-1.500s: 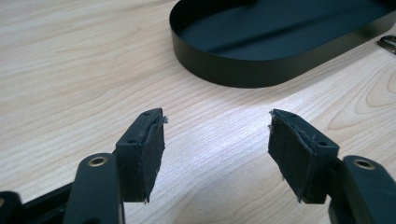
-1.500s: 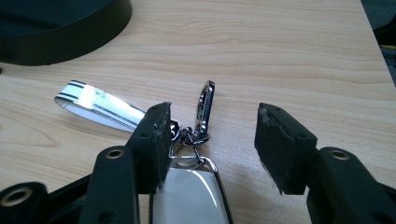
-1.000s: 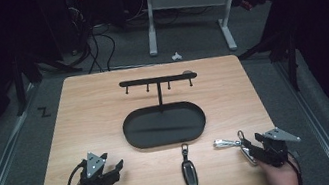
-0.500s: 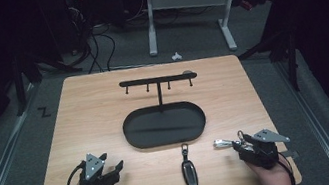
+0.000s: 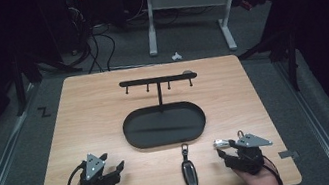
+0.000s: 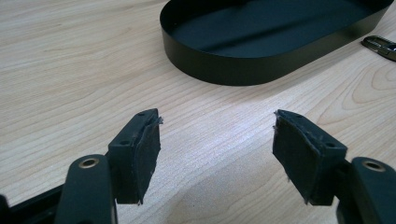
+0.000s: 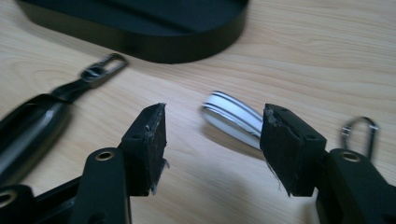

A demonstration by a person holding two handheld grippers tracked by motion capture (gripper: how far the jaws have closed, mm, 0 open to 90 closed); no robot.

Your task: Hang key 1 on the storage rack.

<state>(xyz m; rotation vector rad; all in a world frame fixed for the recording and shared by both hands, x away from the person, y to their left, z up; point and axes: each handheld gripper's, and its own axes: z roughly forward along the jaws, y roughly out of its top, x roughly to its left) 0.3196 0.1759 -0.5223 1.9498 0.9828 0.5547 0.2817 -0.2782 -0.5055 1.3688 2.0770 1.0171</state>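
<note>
Movement is seen in the right gripper [image 5: 226, 151] since a second ago: it is now set lower and rolled more level at 5 o'clock on the table [image 5: 79, 111], jaws apart, beside a white key fob [image 7: 233, 119]. The left gripper [image 5: 112, 170] is held at 7 o'clock as before, jaws apart and empty. A black fob [image 5: 189, 172] lies at 6 o'clock, just below the tray [image 5: 167, 141]. No writing can be read.
</note>
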